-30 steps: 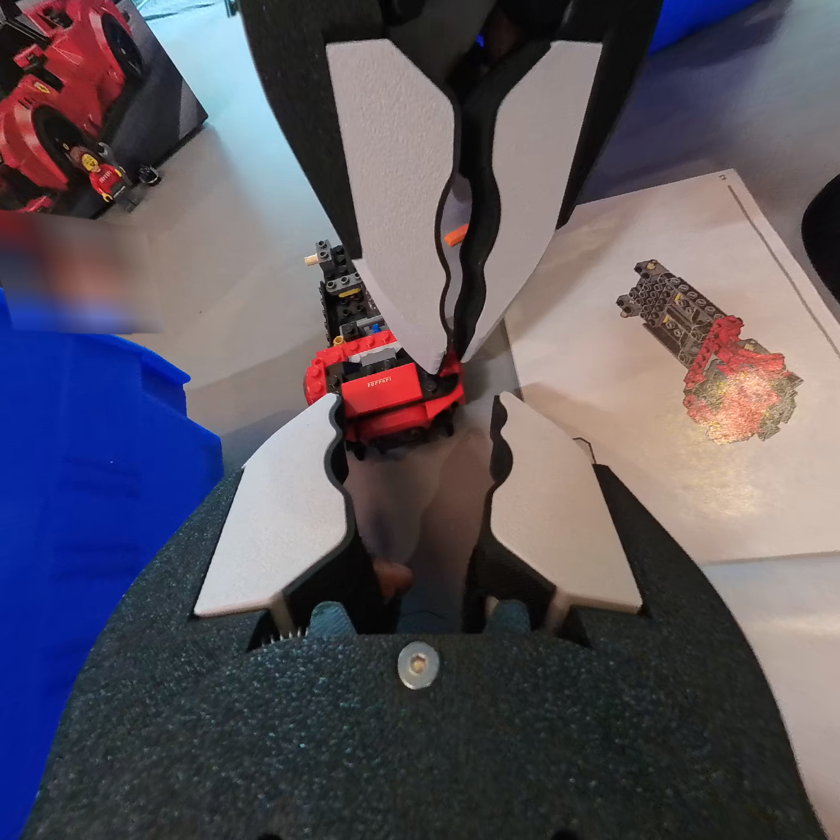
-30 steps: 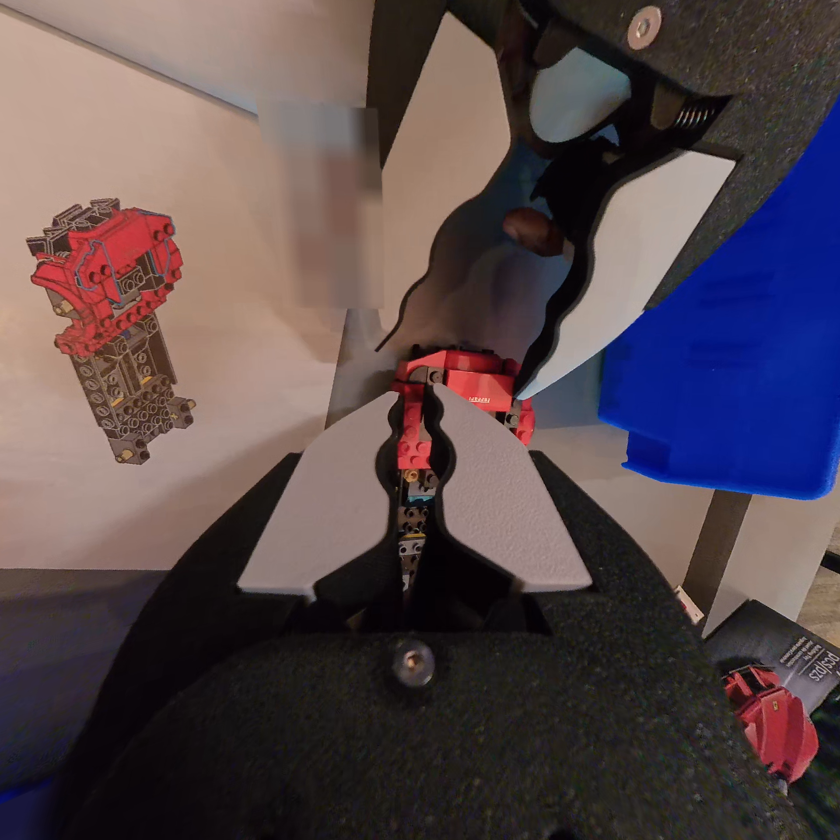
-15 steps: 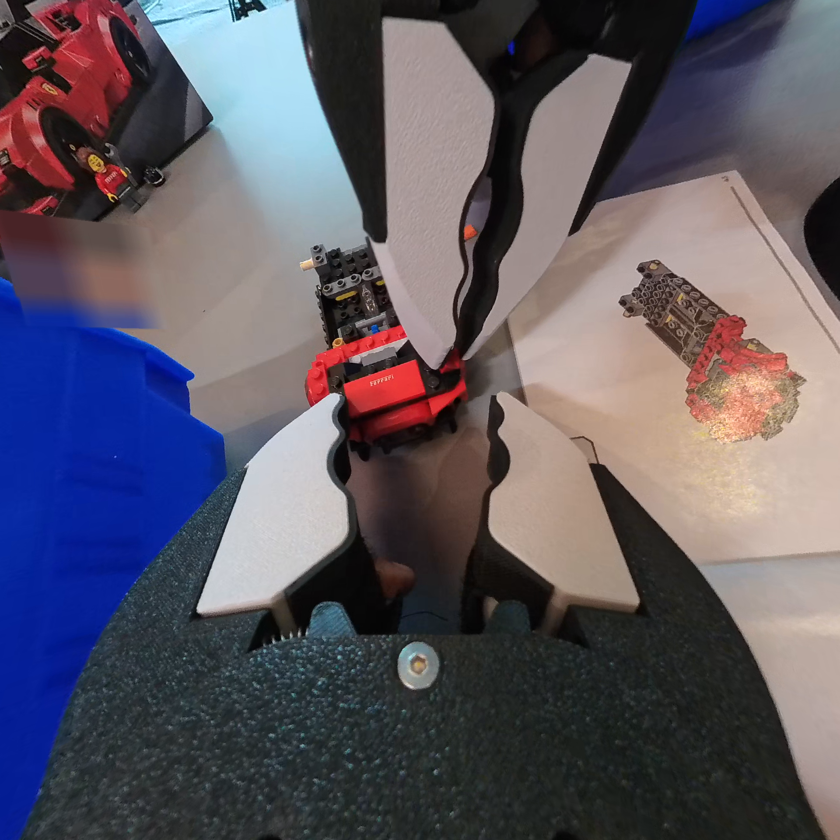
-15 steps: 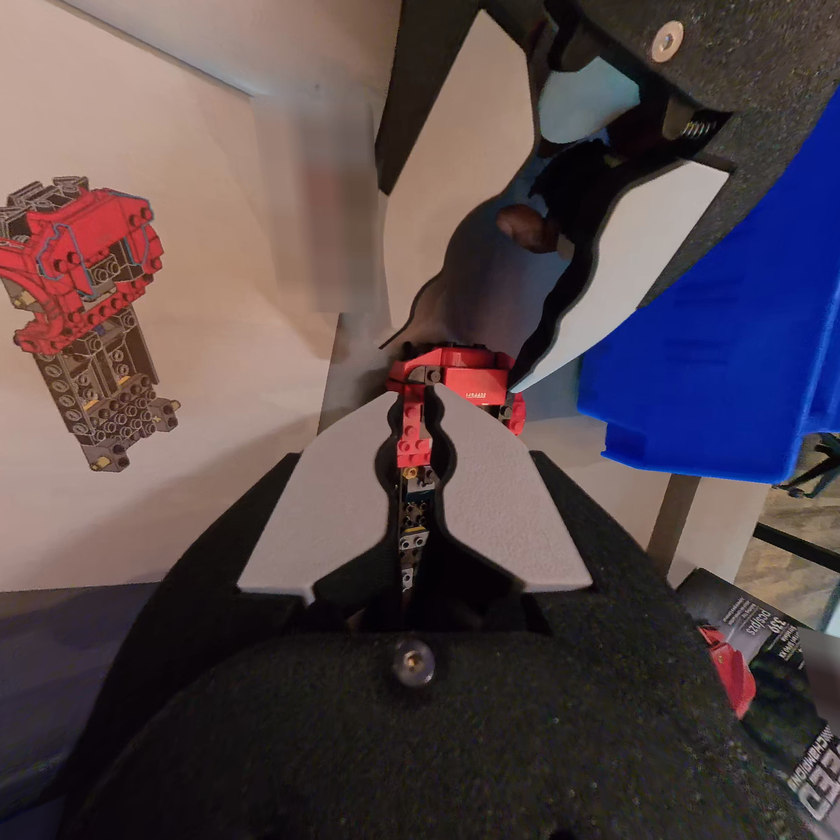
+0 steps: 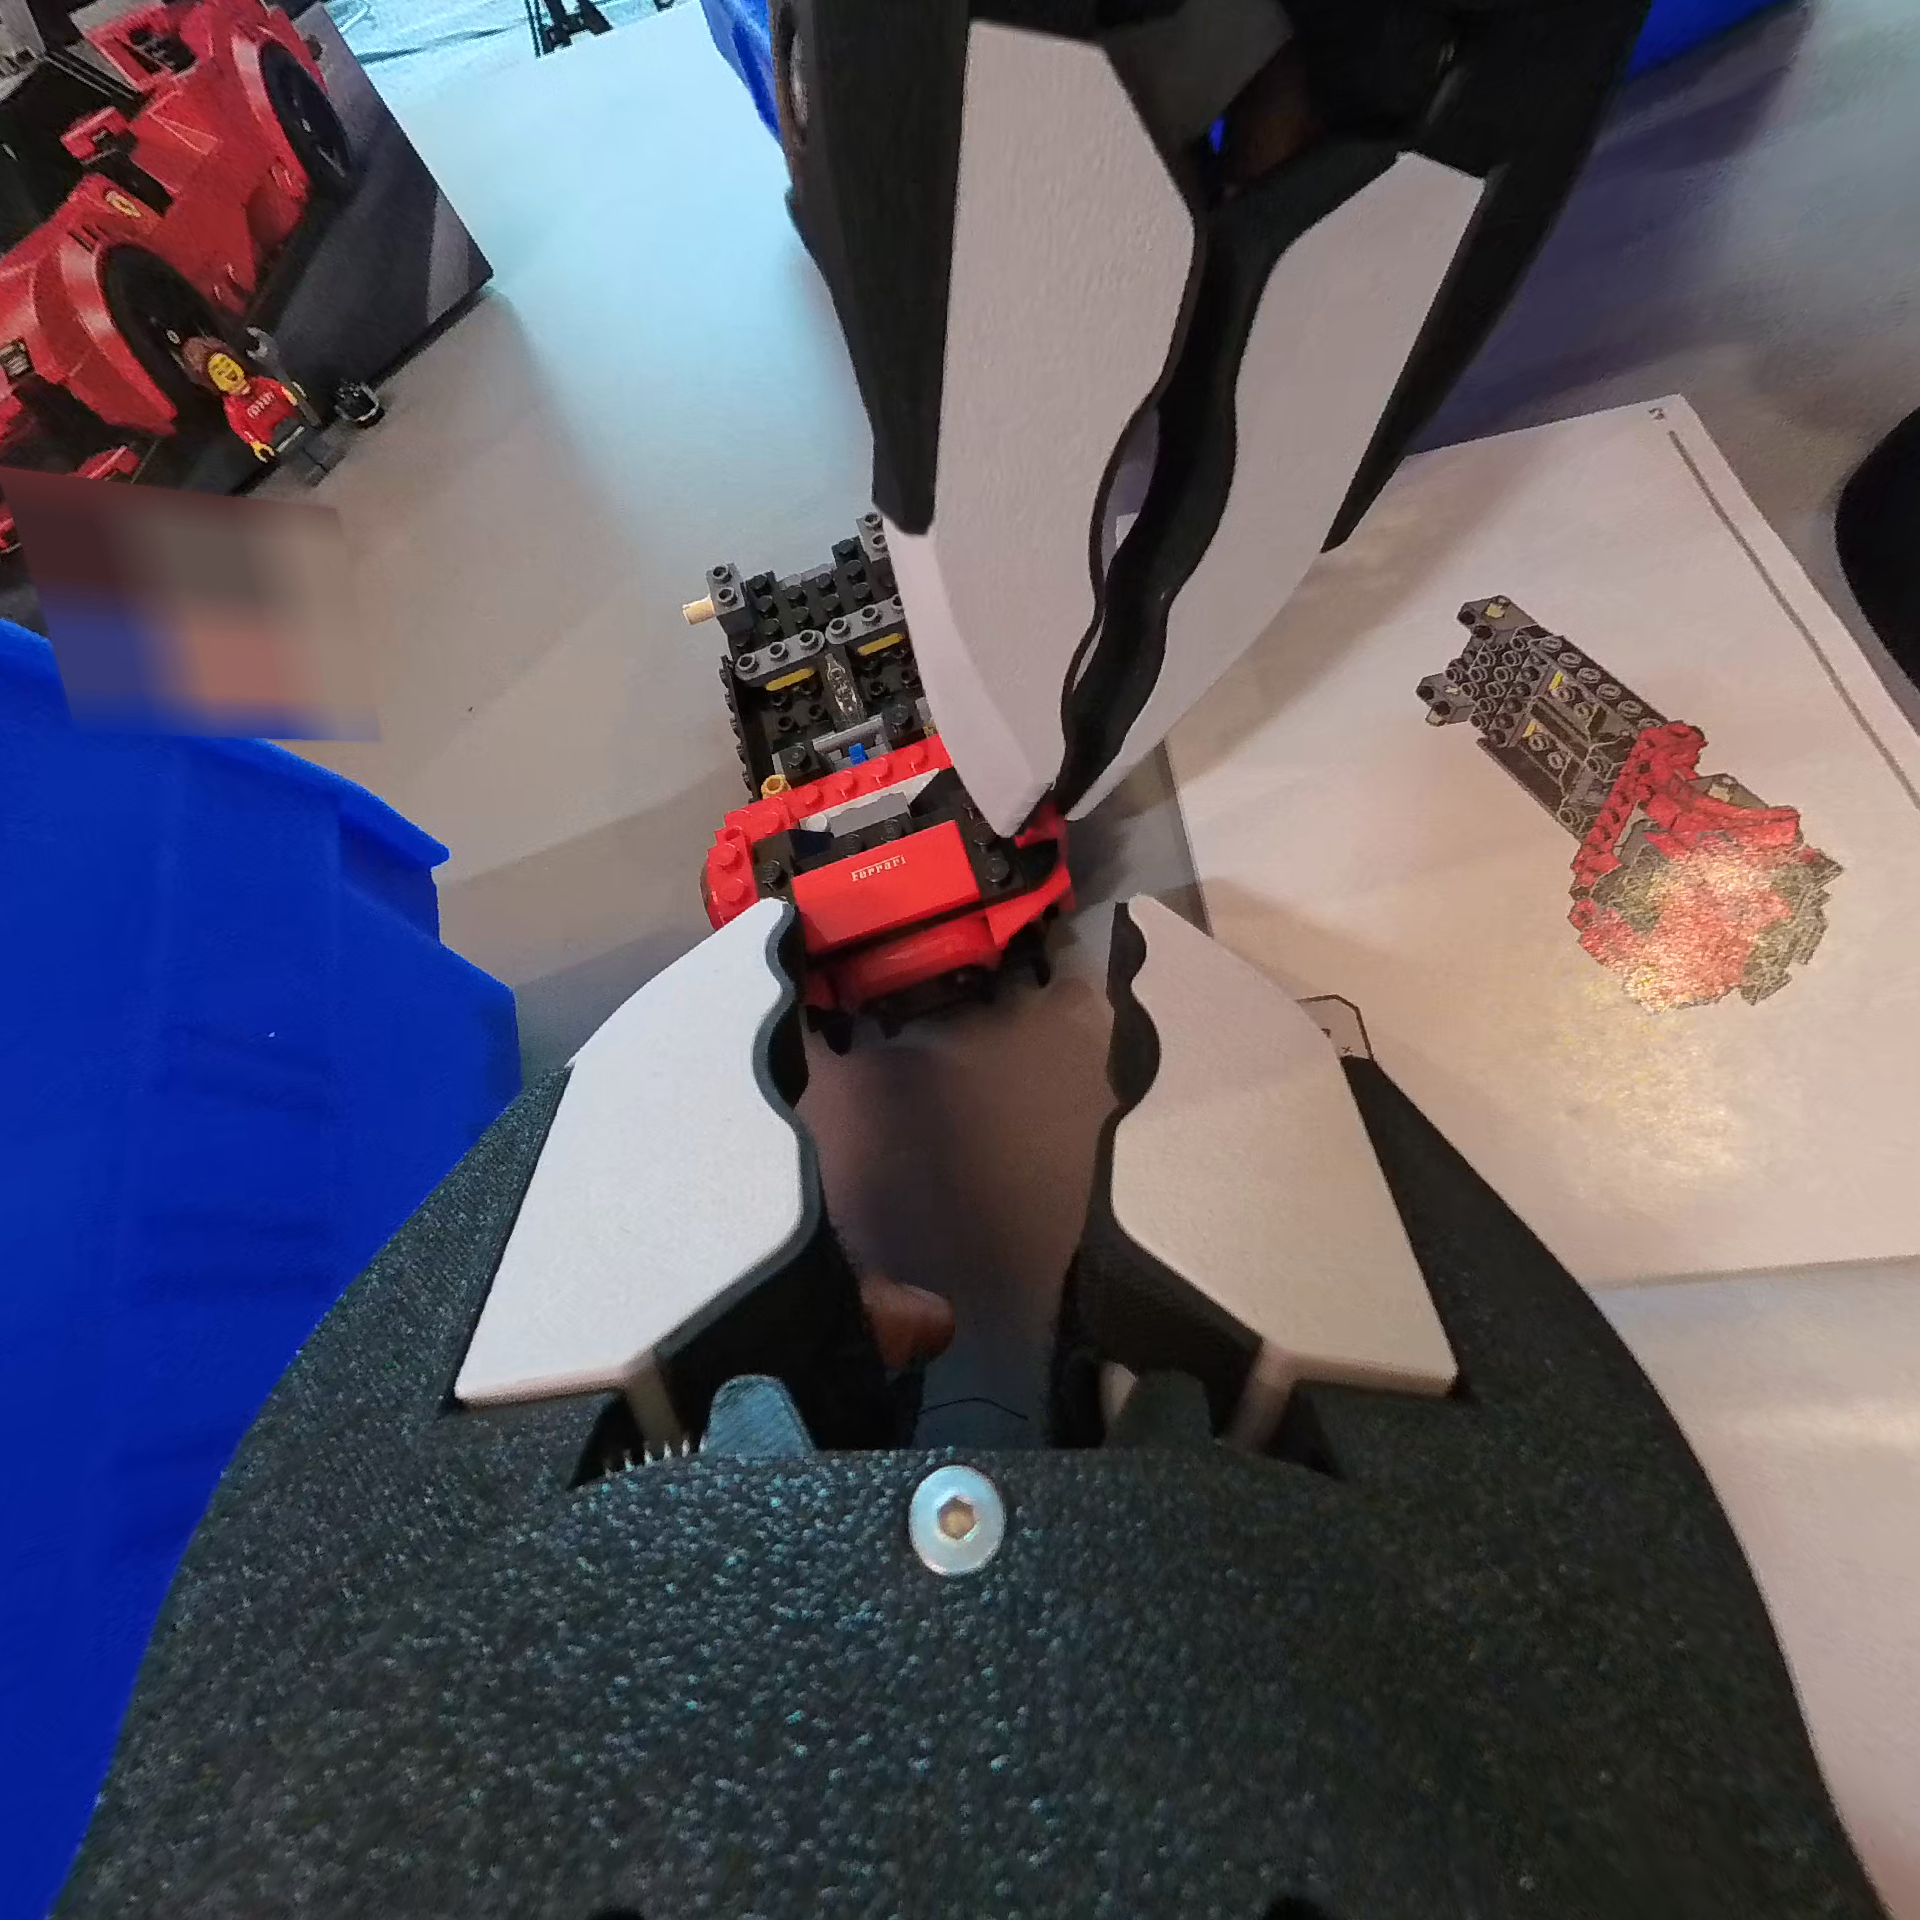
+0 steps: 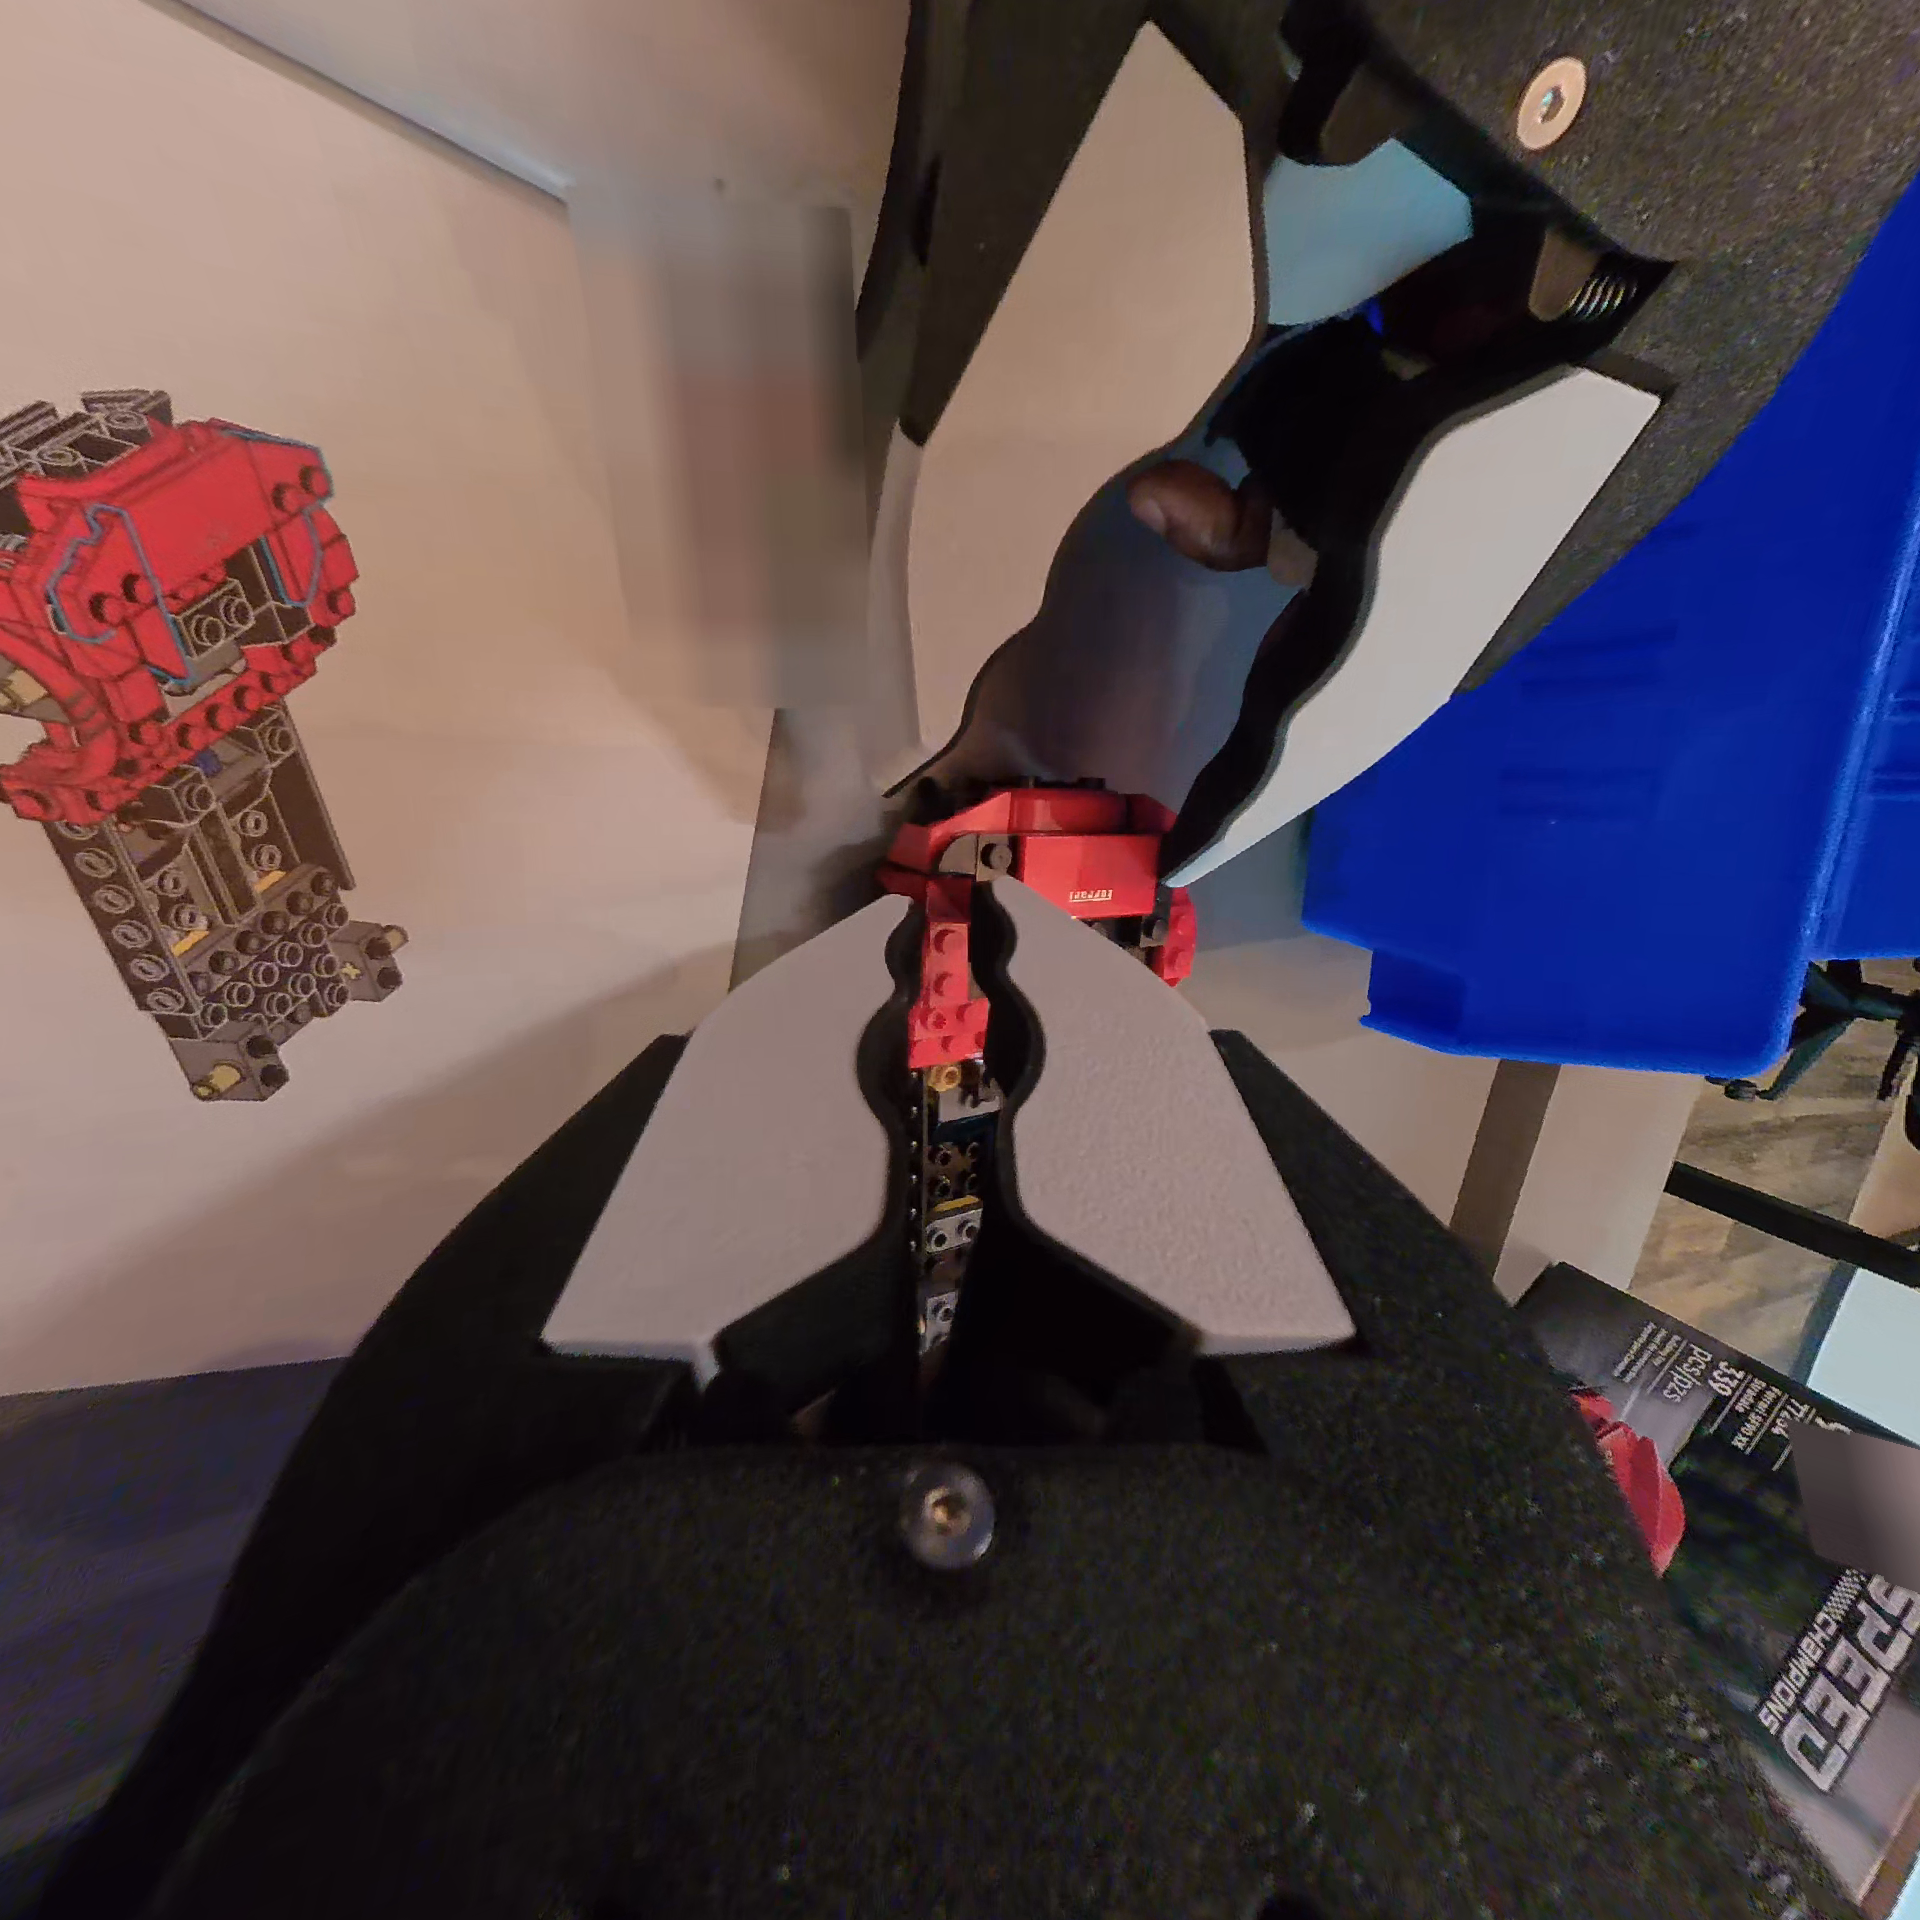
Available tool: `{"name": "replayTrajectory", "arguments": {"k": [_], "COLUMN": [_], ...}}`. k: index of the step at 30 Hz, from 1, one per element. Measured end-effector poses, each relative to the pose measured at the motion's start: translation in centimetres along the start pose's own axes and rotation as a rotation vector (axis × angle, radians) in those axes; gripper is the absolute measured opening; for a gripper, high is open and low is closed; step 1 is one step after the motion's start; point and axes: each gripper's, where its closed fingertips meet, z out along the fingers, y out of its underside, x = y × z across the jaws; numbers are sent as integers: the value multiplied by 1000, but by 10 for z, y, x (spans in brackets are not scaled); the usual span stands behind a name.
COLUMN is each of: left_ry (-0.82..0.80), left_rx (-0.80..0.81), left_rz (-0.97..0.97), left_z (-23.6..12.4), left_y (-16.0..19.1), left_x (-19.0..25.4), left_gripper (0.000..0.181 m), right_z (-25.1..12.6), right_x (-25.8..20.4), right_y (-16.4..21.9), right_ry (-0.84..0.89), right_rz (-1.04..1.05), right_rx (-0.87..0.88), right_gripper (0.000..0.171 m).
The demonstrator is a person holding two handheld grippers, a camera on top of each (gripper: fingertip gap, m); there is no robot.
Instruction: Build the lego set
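A partly built lego car (image 5: 883, 883) with a red nose and a black studded chassis sits on the grey table. My left gripper (image 5: 951, 925) is open, its fingertips either side of the car's nose; the left fingertip (image 5: 769, 925) is right at the nose corner. My right gripper (image 6: 951, 904) comes down from the far side and is shut on a red studded strip (image 6: 940, 997) along the car's side. It also shows in the left wrist view (image 5: 1044, 816), tips on the car's right edge. The left gripper shows open in the right wrist view (image 6: 1049, 821).
A blue bin (image 5: 208, 1039) stands close on the left of the car, also in the right wrist view (image 6: 1610, 831). An instruction sheet (image 5: 1558, 935) with a picture of the build lies to the right. The set's box (image 5: 156, 260) stands at the far left. Only a small space, under 4 cm, lies between the two pairs of fingers.
The right gripper has tilted and shifted a little to the right over the car, uncovering more of the black chassis. Both grippers keep their states; the car stays in place.
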Motion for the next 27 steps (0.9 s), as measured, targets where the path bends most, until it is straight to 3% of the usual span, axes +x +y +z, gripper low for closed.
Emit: {"name": "replayTrajectory", "arguments": {"k": [27], "left_ry": [-3], "left_rx": [1], "left_rz": [5], "left_z": [-1], "left_y": [0], "left_x": [0], "left_gripper": [53], "right_z": [-3], "right_x": [3], "right_y": [1], "right_ry": [12], "right_rz": [50], "right_rx": [20], "right_gripper": [13]}}
